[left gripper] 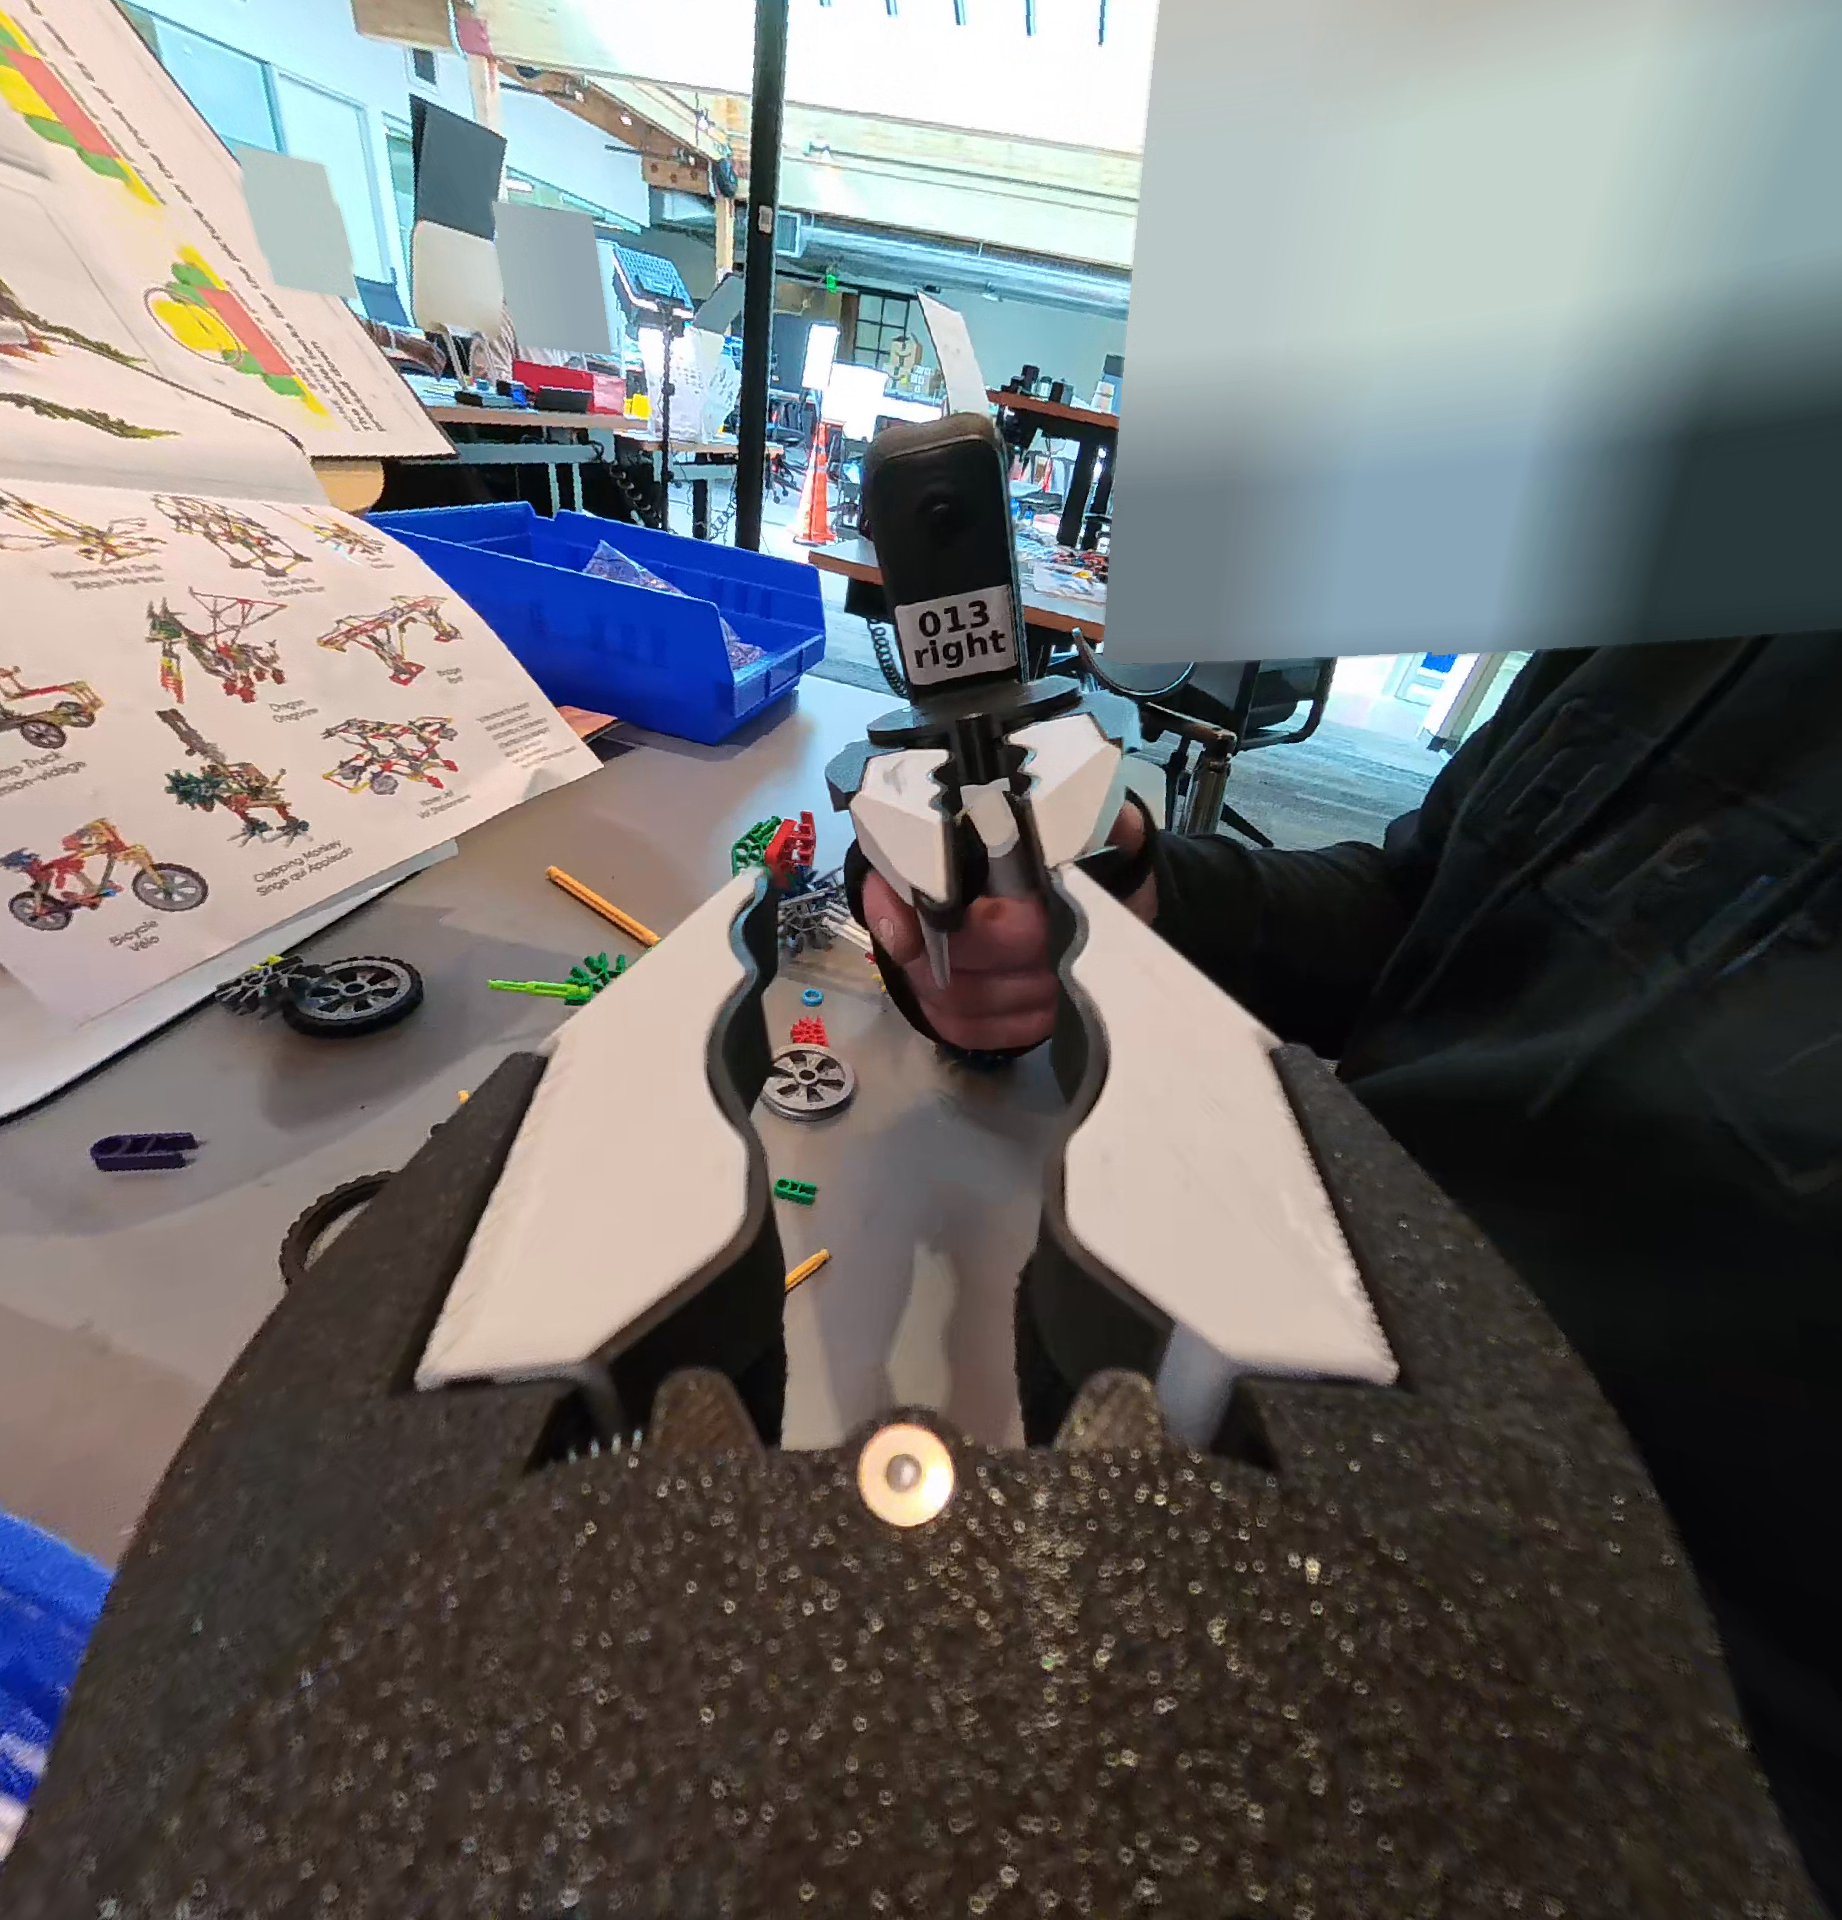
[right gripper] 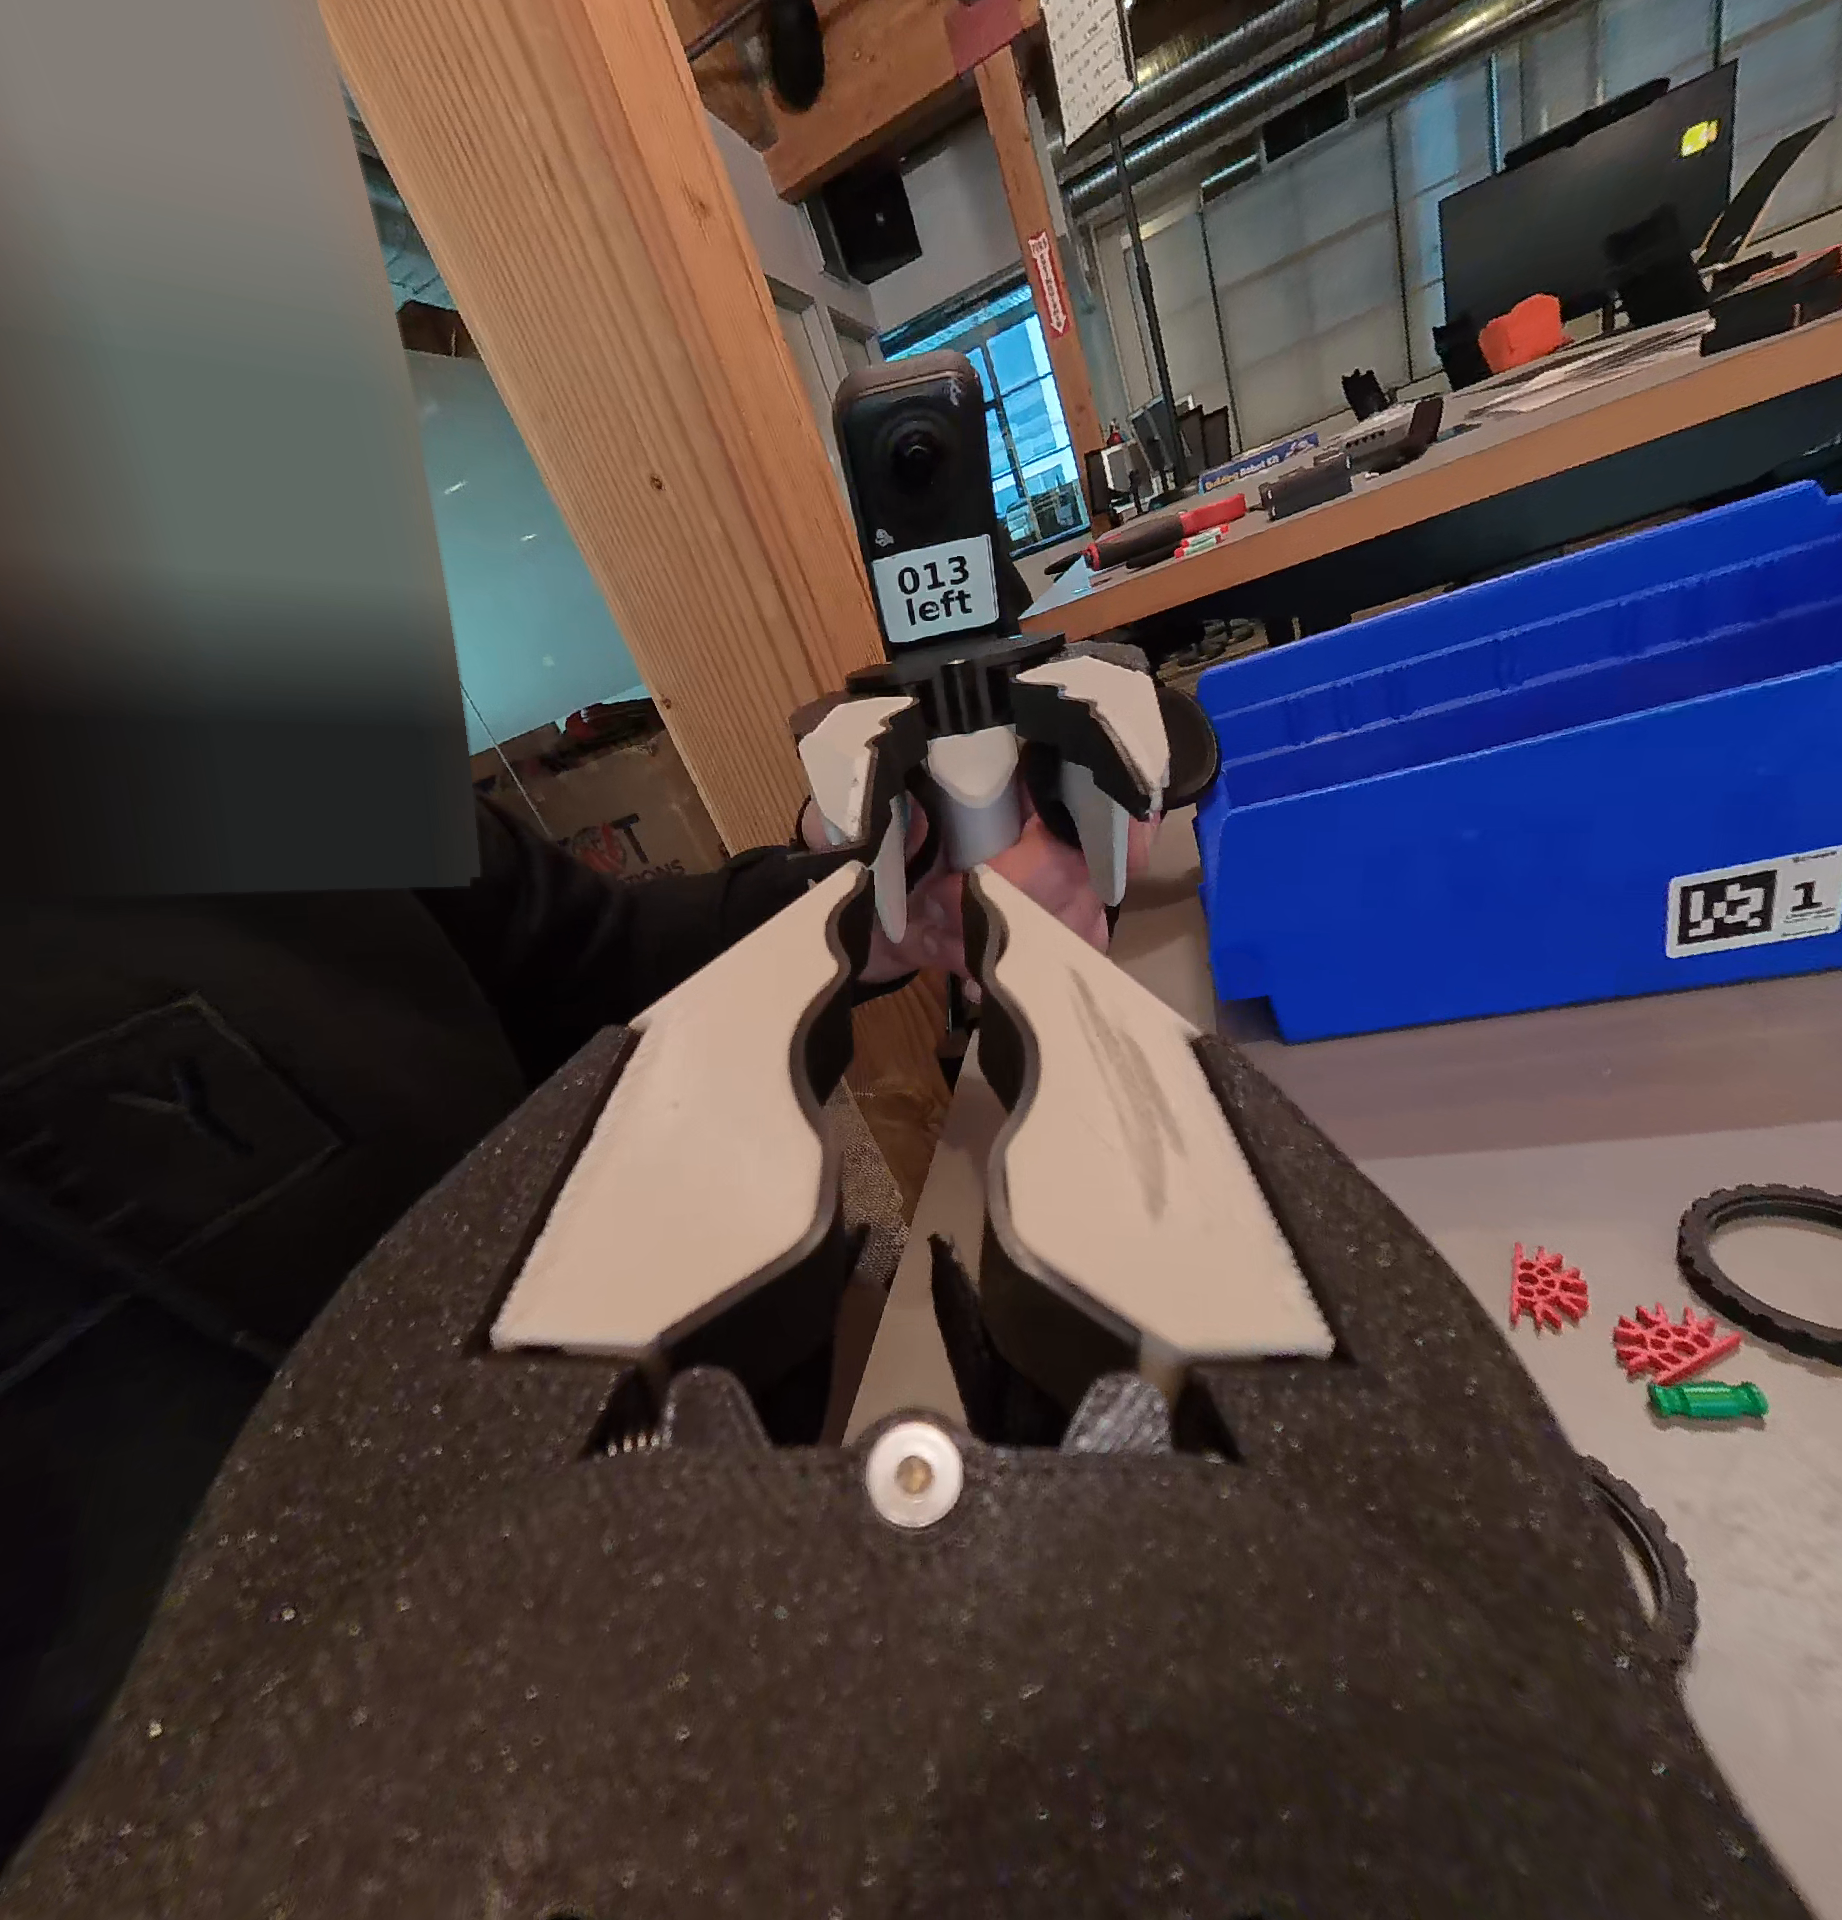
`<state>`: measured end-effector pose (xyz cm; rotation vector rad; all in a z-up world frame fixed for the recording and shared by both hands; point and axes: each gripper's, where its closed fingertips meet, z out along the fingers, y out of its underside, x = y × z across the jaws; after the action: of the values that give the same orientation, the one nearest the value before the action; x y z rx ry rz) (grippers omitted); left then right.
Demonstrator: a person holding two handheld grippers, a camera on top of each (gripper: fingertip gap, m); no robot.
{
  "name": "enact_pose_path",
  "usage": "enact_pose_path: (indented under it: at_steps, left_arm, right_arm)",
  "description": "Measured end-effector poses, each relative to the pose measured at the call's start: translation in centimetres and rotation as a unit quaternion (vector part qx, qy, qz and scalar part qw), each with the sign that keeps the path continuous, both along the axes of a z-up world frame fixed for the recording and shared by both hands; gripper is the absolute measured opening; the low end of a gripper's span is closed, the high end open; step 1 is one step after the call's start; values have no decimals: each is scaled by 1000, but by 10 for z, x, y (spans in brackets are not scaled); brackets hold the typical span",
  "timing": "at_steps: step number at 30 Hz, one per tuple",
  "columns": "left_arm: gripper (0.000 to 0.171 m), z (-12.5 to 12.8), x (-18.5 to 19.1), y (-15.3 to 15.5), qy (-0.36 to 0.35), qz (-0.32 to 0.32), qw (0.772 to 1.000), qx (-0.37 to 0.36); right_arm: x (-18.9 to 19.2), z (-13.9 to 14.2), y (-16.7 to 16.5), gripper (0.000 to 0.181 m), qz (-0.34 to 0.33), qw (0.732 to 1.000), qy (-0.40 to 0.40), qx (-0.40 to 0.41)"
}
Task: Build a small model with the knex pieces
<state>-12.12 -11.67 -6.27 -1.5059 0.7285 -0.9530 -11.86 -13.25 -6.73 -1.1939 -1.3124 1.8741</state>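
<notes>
Both grippers up, facing off: left gripper (left gripper: 912,914) spread wide and empty, right gripper (right gripper: 917,894) narrowly parted, empty too — drift closer and tips could clash.

Left gripper (left gripper: 912,904) agape, empty; right gripper (right gripper: 917,894) narrowly parted, empty.

My two wrist cameras face each other closely above the worktop (left gripper: 117,1299); each shows the opposite claw at 12 o'clock.
</notes>
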Motion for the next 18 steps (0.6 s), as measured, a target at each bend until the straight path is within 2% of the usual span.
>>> enact_pose_path:
  at_steps: [13,18]
  left_arm:
    - [52,-5,3,0,6,-11,1000,-9]
    - [52,-10,4,1,20,-16,1000,-16]
  right_arm:
    - [-4,-8,-14,15,11,1000,0,-5]
    - [-3,-10,-22,15,13,1000,-2,24]
